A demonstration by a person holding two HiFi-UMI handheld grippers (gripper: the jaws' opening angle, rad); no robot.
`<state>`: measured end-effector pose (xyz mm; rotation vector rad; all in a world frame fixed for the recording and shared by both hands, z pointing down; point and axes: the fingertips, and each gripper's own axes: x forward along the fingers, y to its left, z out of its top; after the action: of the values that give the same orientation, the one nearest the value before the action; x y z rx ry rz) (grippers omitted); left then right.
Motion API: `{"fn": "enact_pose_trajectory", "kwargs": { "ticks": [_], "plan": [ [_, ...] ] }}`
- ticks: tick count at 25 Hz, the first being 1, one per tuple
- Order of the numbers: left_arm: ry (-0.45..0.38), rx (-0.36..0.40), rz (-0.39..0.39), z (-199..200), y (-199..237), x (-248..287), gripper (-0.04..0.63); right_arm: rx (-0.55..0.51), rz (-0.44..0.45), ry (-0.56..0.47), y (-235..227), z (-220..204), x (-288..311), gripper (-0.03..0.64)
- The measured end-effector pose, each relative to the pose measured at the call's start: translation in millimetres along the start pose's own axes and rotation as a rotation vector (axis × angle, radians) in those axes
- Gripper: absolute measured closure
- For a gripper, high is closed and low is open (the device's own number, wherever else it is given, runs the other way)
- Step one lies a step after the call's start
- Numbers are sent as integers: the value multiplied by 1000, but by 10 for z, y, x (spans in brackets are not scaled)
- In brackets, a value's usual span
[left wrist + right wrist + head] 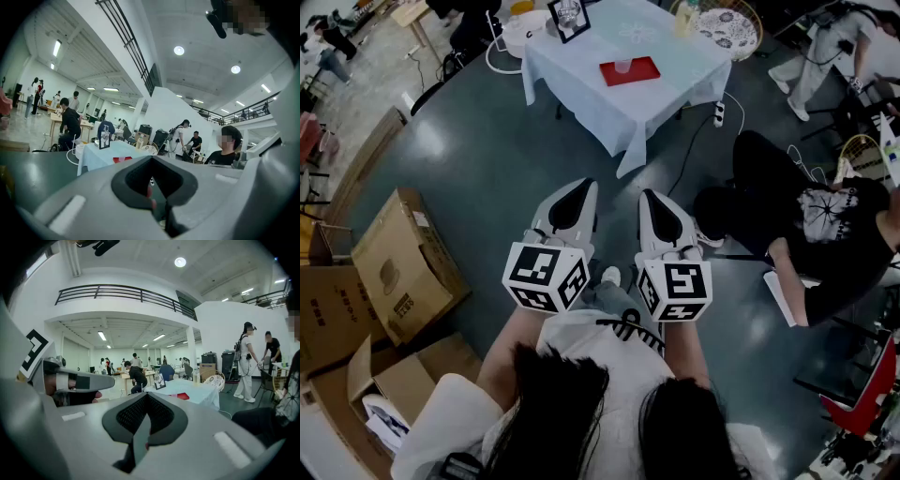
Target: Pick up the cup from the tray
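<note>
A small clear cup (622,66) stands on a red tray (629,72) on a table (675,89) draped in a pale cloth, far ahead at the top of the head view. Both grippers are held side by side at waist height, well short of that table. My left gripper (578,186) and my right gripper (652,195) point toward it, jaws together with nothing between them. The red tray (123,159) shows over the closed jaws in the left gripper view. It also appears as a red tray (182,396) in the right gripper view.
Cardboard boxes (398,267) are stacked on the floor at the left. A person in black (825,234) sits on the floor at the right. A picture frame (570,19) stands on the table, a power strip (719,114) lies beside it, and a red chair (872,384) is at the lower right.
</note>
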<state>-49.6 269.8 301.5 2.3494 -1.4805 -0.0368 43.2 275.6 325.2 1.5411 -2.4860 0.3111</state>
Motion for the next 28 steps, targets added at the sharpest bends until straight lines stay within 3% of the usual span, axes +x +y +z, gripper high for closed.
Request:
{"fn": "enact_pose_trajectory", "kwargs": {
  "ticks": [17, 24, 28],
  "plan": [
    [37, 32, 18, -111, -4, 73, 594, -12, 1, 28, -66, -86, 19, 594],
    [52, 41, 34, -112, -13, 188, 594, 40, 38, 34, -177, -85, 102, 591],
    [66, 34, 57, -160, -25, 267, 594, 32, 119, 59, -186, -130, 144, 555]
  ]
}}
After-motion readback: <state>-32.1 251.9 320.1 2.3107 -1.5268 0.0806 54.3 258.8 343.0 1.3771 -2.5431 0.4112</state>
